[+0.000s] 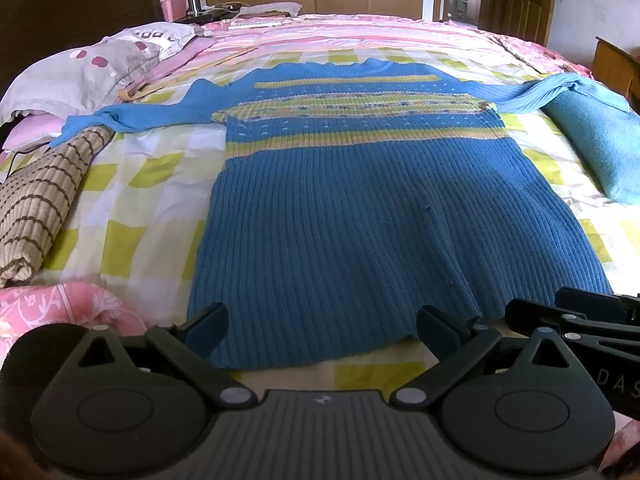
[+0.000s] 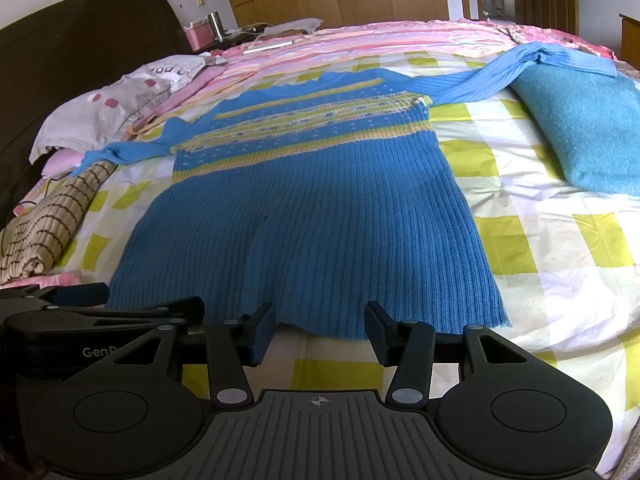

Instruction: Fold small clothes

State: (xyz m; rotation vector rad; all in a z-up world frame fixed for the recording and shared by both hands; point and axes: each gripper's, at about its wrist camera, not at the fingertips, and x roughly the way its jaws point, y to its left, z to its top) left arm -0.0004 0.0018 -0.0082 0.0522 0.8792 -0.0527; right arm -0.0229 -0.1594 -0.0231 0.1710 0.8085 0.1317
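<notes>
A blue ribbed knit sweater (image 1: 344,208) with yellow-green chest stripes lies flat on the bed, hem toward me, both sleeves spread out sideways; it also shows in the right wrist view (image 2: 304,224). My left gripper (image 1: 322,330) is open, its fingers (image 1: 208,326) straddling the hem's left part just above the fabric. My right gripper (image 2: 320,330) is open at the hem's middle-right, empty. The right gripper also shows at the right edge of the left wrist view (image 1: 576,312), and the left gripper shows in the right wrist view (image 2: 132,304).
The bed (image 1: 132,184) has a yellow-green checked sheet. A rolled brown striped cloth (image 1: 44,196) lies at the left under the left sleeve end, a teal folded blanket (image 2: 584,128) at the right under the right sleeve. Pillows (image 1: 88,68) and a pink quilt lie beyond.
</notes>
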